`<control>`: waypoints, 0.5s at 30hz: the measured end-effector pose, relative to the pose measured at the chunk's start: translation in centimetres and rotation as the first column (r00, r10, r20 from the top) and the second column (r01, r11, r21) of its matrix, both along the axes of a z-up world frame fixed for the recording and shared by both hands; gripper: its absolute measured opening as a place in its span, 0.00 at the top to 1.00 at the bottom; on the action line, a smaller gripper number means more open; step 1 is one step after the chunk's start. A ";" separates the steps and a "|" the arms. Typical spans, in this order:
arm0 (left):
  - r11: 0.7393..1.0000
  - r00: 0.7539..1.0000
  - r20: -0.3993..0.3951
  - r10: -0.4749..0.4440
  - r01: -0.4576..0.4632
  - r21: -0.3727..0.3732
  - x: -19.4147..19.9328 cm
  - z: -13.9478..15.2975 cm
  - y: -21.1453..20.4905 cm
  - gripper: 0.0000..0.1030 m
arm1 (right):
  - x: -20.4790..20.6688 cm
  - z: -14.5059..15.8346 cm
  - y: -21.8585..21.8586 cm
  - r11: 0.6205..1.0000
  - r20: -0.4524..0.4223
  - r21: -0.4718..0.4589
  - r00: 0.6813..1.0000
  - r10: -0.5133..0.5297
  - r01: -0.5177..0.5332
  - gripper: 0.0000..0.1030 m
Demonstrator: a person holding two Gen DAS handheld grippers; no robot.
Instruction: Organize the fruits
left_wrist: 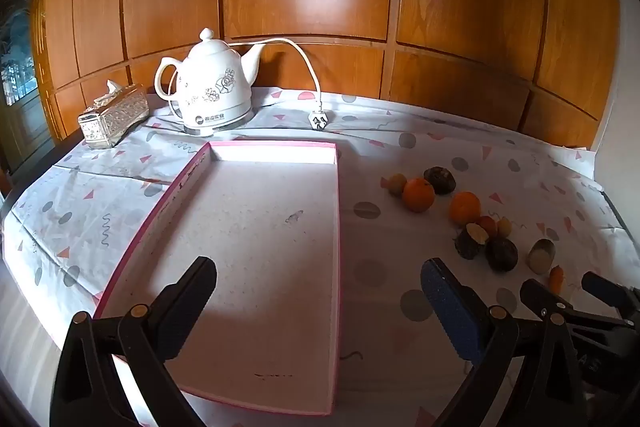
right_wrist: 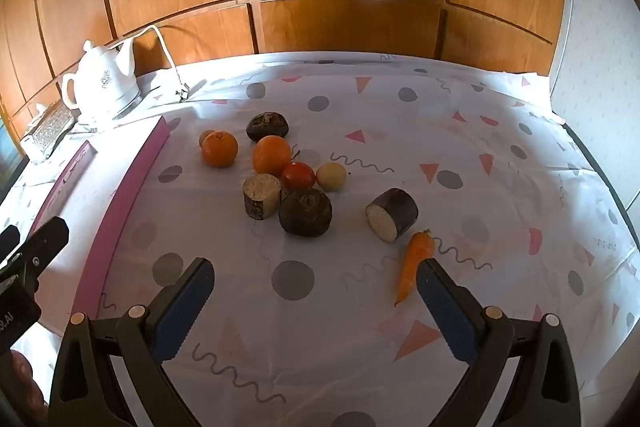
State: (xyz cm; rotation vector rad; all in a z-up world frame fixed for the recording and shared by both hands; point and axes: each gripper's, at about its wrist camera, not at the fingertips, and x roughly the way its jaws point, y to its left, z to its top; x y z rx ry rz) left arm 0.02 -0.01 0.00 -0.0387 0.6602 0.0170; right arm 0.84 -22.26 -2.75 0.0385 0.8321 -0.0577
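Loose produce lies on the patterned tablecloth: two oranges (right_wrist: 219,148) (right_wrist: 272,155), a red tomato (right_wrist: 298,175), a pale round fruit (right_wrist: 331,176), two dark round roots (right_wrist: 267,126) (right_wrist: 305,212), two cut dark-skinned pieces (right_wrist: 261,195) (right_wrist: 392,214) and a small carrot (right_wrist: 416,263). The same group shows in the left wrist view, around one orange (left_wrist: 418,194). A shallow pink-rimmed box (left_wrist: 338,227) lies left of the produce, with nothing in it. My left gripper (left_wrist: 318,289) hovers open over the box's near end. My right gripper (right_wrist: 314,287) hangs open above the cloth, with the carrot beside its right finger.
A white kettle (left_wrist: 214,87) with its cord and unplugged plug (left_wrist: 319,119) stands at the back left, next to a silver tissue box (left_wrist: 114,115). Wooden panelling rises behind the table. The table edge runs along the right side (right_wrist: 592,155).
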 end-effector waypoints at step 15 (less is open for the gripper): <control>1.000 1.000 -0.015 -0.010 0.010 0.000 0.1 -1.0 -0.7 0.00 | -0.2 0.4 0.2 1.000 0.029 0.006 1.000 0.005 -0.005 0.01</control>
